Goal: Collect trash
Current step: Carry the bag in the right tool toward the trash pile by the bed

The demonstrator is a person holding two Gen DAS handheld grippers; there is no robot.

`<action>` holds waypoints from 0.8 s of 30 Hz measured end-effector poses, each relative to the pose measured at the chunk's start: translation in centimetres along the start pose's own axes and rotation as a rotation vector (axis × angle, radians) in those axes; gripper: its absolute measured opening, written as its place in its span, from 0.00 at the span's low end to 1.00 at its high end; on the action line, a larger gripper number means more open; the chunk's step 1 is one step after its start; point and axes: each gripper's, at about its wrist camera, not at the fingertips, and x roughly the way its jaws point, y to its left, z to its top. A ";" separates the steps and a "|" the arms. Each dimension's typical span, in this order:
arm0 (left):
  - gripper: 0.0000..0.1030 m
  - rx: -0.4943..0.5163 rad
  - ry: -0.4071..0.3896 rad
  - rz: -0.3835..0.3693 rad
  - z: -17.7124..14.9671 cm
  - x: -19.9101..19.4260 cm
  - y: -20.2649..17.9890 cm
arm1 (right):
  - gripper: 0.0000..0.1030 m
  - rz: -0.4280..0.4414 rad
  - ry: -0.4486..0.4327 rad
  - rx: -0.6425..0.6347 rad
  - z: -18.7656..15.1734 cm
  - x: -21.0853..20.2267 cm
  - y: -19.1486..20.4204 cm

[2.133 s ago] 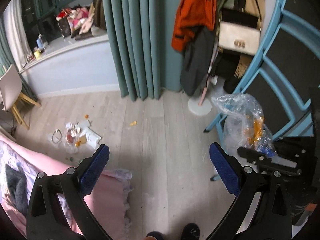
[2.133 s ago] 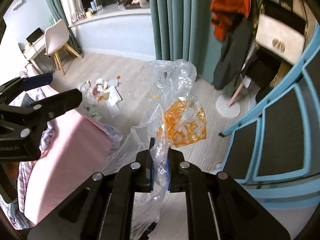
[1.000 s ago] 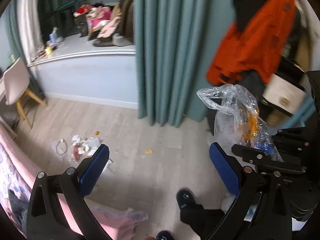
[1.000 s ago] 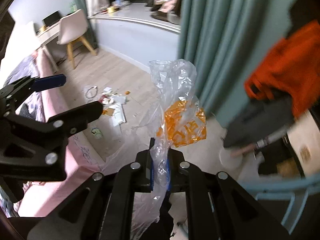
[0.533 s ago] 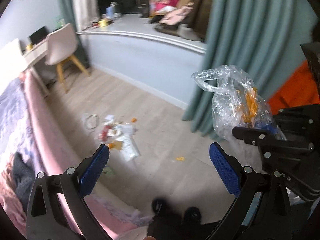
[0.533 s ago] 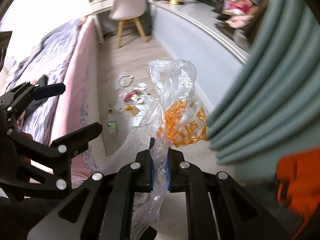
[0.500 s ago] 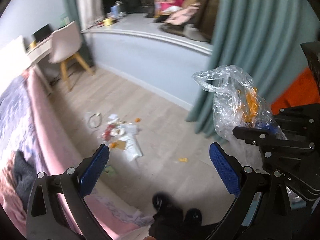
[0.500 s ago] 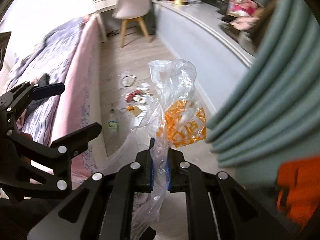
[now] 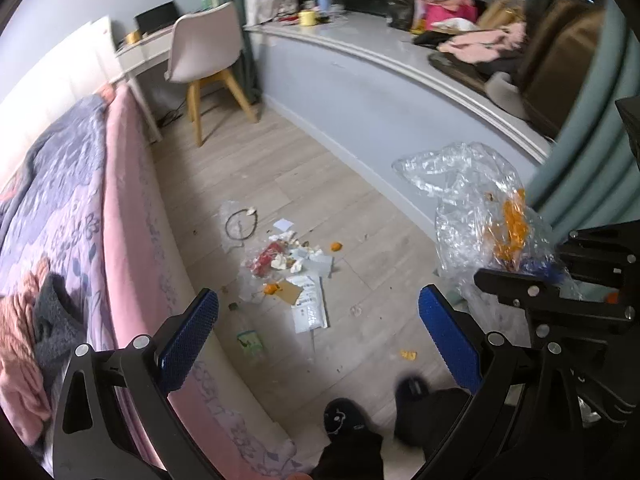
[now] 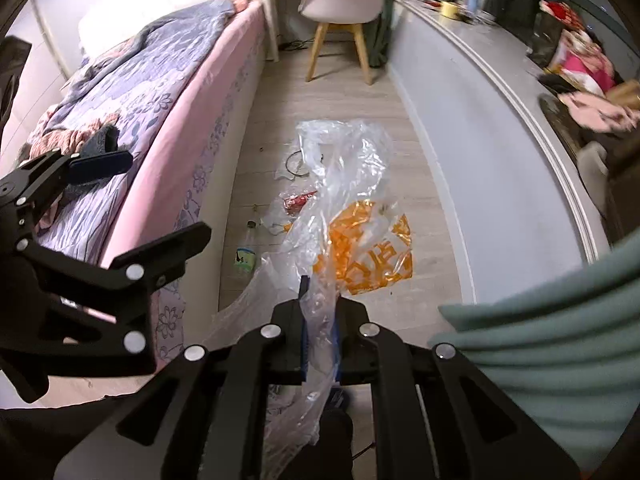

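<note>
Left wrist view: your left gripper (image 9: pixel 316 332) has its jaws spread wide with nothing between the blue pads (image 9: pixel 188 338), which suits a hand kept free for picking. It looks down at the trash pile (image 9: pixel 288 268) on the floor (image 9: pixel 360 208), just beside the pink bed (image 9: pixel 120 208): white paper scraps, a red wrapper, a flat white packet, bits of orange peel and a dark cord loop (image 9: pixel 240 224) at the far edge. A small bottle (image 9: pixel 250 342) lies nearer you, tight against the bed's side, and one orange crumb (image 9: pixel 408 355) sits apart, close to your shoes (image 9: pixel 344 420). On the right of this view the clear bag (image 9: pixel 472 216) stands up from your other gripper, its mouth upward, so it is ready to take what you lift.

Right wrist view: your right gripper (image 10: pixel 320 332) has its jaws pressed together, pinching a gathered fold of the bag (image 10: pixel 348 208). Holding it by one edge lets the rest hang loose with the orange print facing you, and it hides part of the pile behind it. The red wrapper (image 10: pixel 298 200), cord (image 10: pixel 296 166) and bottle (image 10: pixel 246 256) show past the plastic, along the bed (image 10: pixel 192 128). Your left gripper (image 10: pixel 132 204) hangs at the left of this view, over the bed's edge, well apart from the trash. I judge the pile is untouched; you need to come lower first.
</note>
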 end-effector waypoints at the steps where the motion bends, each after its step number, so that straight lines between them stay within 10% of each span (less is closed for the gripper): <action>1: 0.94 -0.023 0.009 0.016 0.4 0.5 0.1 | 0.10 0.013 0.007 -0.017 0.4 0.4 -0.3; 10: 0.94 -0.332 0.052 0.189 1.7 4.4 2.4 | 0.10 0.159 0.037 -0.298 5.0 4.4 -1.2; 24: 0.94 -0.548 0.077 0.334 -2.9 8.3 12.1 | 0.10 0.211 0.043 -0.480 9.2 11.5 4.4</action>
